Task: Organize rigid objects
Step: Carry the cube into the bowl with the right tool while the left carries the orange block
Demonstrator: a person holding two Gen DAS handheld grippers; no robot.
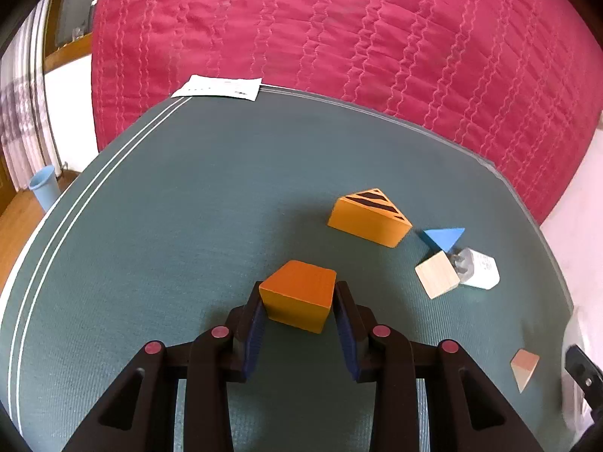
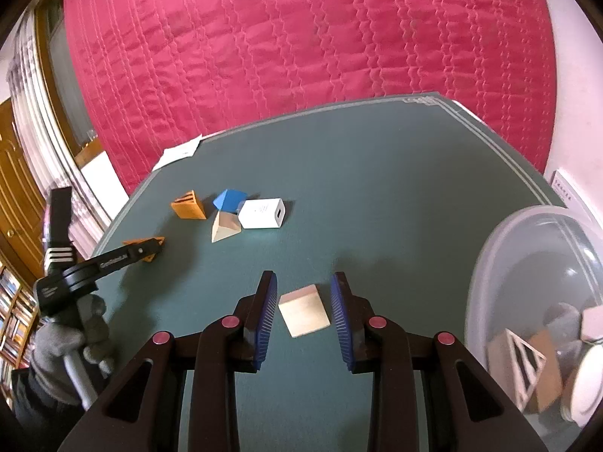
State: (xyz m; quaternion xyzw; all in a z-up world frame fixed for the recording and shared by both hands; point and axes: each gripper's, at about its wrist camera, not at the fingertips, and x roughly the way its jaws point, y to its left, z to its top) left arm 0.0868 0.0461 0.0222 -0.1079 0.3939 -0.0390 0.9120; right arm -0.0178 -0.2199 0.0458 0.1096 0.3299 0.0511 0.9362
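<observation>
The left tool [image 1: 297, 301] is closed on an orange wooden block [image 1: 297, 295], its blue pads pressing both sides, low over the green mat [image 1: 188, 226] that covers the surface. The right tool [image 2: 303, 307] stands narrowly parted around a pale wooden block [image 2: 304, 310] lying on the mat; a gap shows on each side, so I judge it holds nothing yet (its jaws seem about as close as they go).

The step in hand looks like carrying the orange block to the clear plastic bowl [image 2: 490, 263] at the right, which already holds several pieces. To do it well, keep the squeeze steady, lift clear of the mat before travelling, and pass above the loose cluster further right: the striped orange wedge [image 1: 369, 218], the blue triangle [image 1: 444, 237], a pale cube [image 1: 437, 275] and a white charger plug [image 1: 482, 273]. Release only once over the bowl's rim.

The left wrist view alone shows the pads' contact on the orange block and a pinkish wedge [image 1: 524, 367] near the mat's right edge. The right wrist view alone shows the bowl and its contents, the gloved hand [image 2: 56, 346] on the left tool's handle, and the charger's socket face.
</observation>
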